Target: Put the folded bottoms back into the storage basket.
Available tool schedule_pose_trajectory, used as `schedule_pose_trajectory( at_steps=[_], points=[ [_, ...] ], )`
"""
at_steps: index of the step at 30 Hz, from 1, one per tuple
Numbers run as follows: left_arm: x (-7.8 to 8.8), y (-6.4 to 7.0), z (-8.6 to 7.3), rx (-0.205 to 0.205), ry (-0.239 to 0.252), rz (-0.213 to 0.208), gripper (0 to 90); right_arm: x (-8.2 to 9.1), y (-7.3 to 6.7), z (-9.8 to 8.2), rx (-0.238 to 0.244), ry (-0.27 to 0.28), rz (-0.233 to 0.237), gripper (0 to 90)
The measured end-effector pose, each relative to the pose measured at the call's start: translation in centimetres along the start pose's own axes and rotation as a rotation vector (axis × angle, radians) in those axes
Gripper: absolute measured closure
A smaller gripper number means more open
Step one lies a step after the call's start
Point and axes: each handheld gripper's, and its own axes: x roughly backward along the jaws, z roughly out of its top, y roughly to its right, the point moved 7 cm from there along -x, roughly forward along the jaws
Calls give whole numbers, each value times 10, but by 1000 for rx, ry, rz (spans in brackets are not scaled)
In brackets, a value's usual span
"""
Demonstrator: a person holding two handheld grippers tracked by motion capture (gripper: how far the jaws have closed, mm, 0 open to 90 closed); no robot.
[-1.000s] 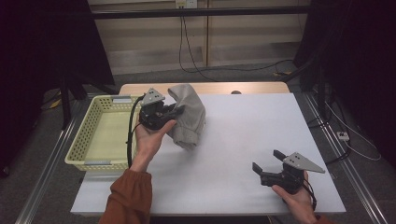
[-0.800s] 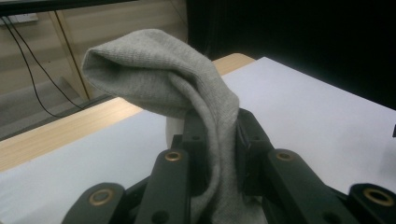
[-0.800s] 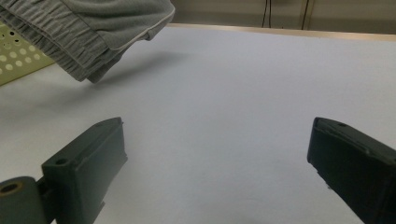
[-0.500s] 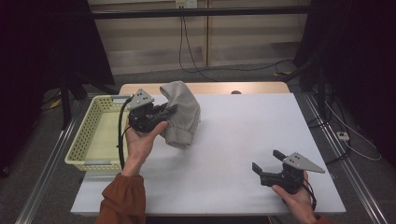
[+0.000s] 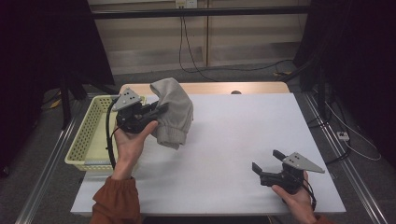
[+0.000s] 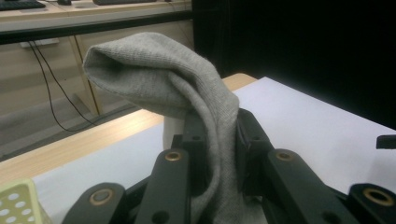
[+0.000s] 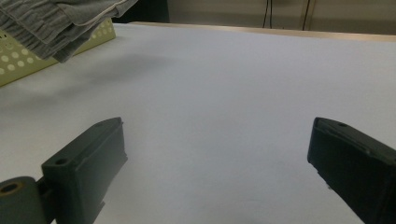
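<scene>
A grey knitted garment [image 5: 174, 109] hangs folded from my left gripper [image 5: 156, 111], lifted off the white table [image 5: 233, 135] at its left side. In the left gripper view both black jaws clamp the grey cloth [image 6: 187, 88], which bulges up above them and trails down between them. A corner of the same grey garment [image 7: 56, 23] hangs at the top left of the right gripper view. Near the table's front right, my right gripper [image 5: 266, 161] rests in a hand, jaws wide apart over bare table, nothing between its pads [image 7: 88, 161].
A pale yellow perforated basket [image 5: 88, 135] stands at the table's left edge, just left of the held garment. A wooden strip [image 5: 210, 87] borders the far edge. Metal rails run along both sides of the table, and cables lie on the floor beyond it.
My left gripper has carried the grey garment leftward and upward, toward the basket. The right gripper has stayed where it was.
</scene>
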Motion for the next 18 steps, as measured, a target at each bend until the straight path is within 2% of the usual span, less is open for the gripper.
schedule_pose_trajectory(
  at_steps=[9,13,18],
  points=[
    [13,-3,-2,-19,4,25,769,0,0,0,3,-1,1,40],
    [20,-4,0,-9,18,27,769,0,-1,0,5,1,3,40],
    [27,-5,3,-32,22,47,770,0,-1,0,6,0,4,40]
  ],
)
